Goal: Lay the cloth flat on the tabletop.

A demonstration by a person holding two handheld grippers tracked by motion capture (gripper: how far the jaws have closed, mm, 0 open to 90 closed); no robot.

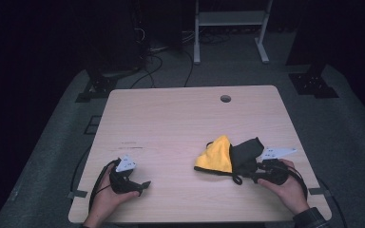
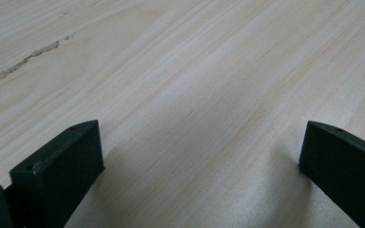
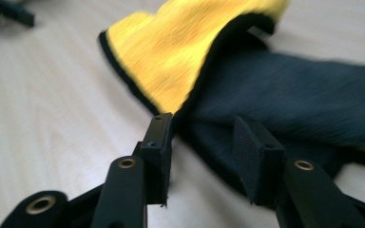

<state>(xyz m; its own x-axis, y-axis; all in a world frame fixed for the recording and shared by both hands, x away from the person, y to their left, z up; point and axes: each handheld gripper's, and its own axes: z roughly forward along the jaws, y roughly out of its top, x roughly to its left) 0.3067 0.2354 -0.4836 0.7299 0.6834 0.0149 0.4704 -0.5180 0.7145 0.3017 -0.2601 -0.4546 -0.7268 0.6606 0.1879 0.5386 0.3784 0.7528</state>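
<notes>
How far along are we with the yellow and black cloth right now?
Early or mid-job, I'd judge. The yellow and black cloth lies bunched on the wooden table, one yellow part turned over the black, not flat or neatly folded. In hand: the right claw is part open at its black edge, pads not pressing. The left claw rests open on bare wood. Left: gripping and tidying the cloth.

Counted: one counter (image 1: 171, 123), pale wood, with one round hole (image 1: 225, 98) near far edge. One cloth (image 1: 228, 154), yellow one face, black other. Two grippers: left gripper (image 1: 145, 185), right gripper (image 1: 247, 173), each with two black jaws. Two hands: left hand (image 1: 105, 199), right hand (image 1: 290, 192). One white frame (image 1: 230, 28) on floor beyond.
</notes>
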